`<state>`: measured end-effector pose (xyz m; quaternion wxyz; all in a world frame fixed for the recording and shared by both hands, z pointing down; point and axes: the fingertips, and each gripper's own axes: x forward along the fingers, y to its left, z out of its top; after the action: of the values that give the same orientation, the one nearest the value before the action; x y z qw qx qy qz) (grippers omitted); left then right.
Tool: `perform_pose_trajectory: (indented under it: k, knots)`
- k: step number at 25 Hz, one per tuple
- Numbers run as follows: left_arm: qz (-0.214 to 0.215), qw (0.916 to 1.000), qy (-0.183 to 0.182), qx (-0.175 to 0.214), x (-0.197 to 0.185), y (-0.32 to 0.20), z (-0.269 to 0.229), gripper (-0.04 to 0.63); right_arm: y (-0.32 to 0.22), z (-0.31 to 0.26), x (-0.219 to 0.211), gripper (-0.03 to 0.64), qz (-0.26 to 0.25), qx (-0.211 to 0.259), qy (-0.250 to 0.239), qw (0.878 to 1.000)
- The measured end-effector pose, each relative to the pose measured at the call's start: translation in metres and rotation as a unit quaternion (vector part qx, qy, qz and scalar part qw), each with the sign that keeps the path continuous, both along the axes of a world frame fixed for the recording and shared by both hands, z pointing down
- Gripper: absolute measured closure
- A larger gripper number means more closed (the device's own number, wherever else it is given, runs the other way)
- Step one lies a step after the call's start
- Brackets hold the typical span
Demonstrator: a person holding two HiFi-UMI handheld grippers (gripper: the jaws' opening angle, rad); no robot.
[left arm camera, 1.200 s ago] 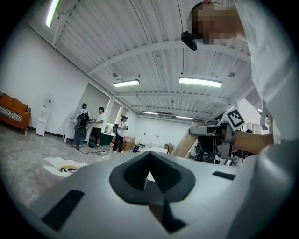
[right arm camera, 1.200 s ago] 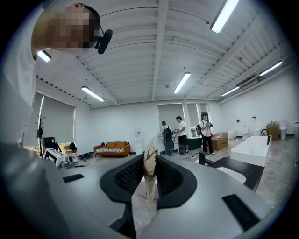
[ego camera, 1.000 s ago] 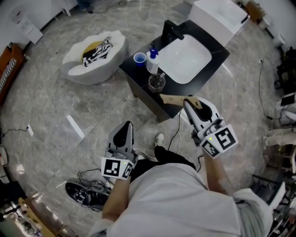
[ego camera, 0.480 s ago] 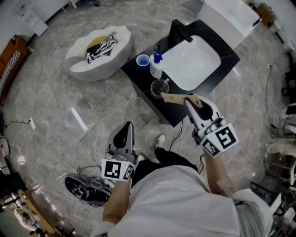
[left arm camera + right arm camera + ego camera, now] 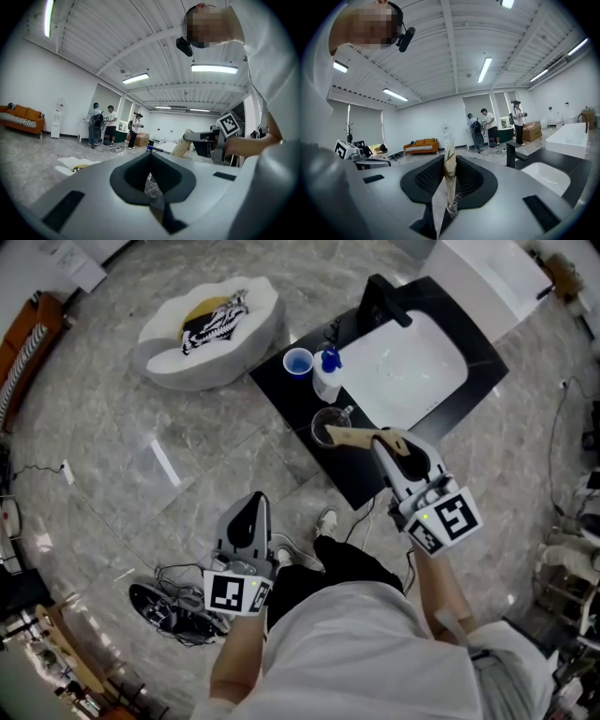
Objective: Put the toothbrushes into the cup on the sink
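My right gripper (image 5: 384, 443) is shut on a toothbrush in a tan paper wrapper (image 5: 350, 438), which sticks out level to the left. Its far end lies over the rim of a clear glass cup (image 5: 320, 420) at the front edge of the black sink counter (image 5: 366, 479). A small blue cup (image 5: 298, 361) stands further back on the counter. In the right gripper view the wrapper (image 5: 450, 161) stands edge-on between the jaws (image 5: 450, 190). My left gripper (image 5: 251, 510) hangs low by the person's legs, shut with nothing in it (image 5: 151, 187).
A white basin (image 5: 412, 357), a black tap (image 5: 382, 296) and a white bottle with a blue pump (image 5: 327, 381) share the counter. On the marble floor lie a white shell-shaped cushion (image 5: 208, 329), black shoes (image 5: 173, 620) and cables. Several people stand far off (image 5: 110, 124).
The counter has drawn nearer to the right gripper, so the toothbrush's end has passed from short of the glass cup to over its rim. Both grippers stay shut as before.
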<state>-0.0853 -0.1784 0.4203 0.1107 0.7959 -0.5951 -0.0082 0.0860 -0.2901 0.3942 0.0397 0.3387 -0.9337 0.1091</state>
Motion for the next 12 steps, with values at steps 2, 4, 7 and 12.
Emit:
perform_pose_trajectory:
  k: [2, 4, 7, 12]
  knots:
    - [-0.005, 1.0000, 0.000, -0.006, 0.000, -0.002, 0.005, 0.592, -0.006, 0.007, -0.003, 0.523, -0.005, -0.004, -0.001, 1.000]
    - [-0.009, 0.9999, 0.001, -0.011, 0.000, -0.005, 0.011, 0.592, -0.012, 0.014, -0.005, 0.523, -0.010, -0.007, -0.001, 1.000]
    - [-0.015, 0.9998, 0.002, -0.014, -0.001, -0.010, 0.015, 0.592, -0.020, 0.024, -0.009, 0.523, -0.017, -0.015, 0.001, 1.000]
    - [-0.024, 0.9995, 0.002, -0.022, -0.003, -0.018, 0.023, 0.592, -0.027, 0.040, -0.012, 0.523, -0.022, -0.032, 0.001, 0.999]
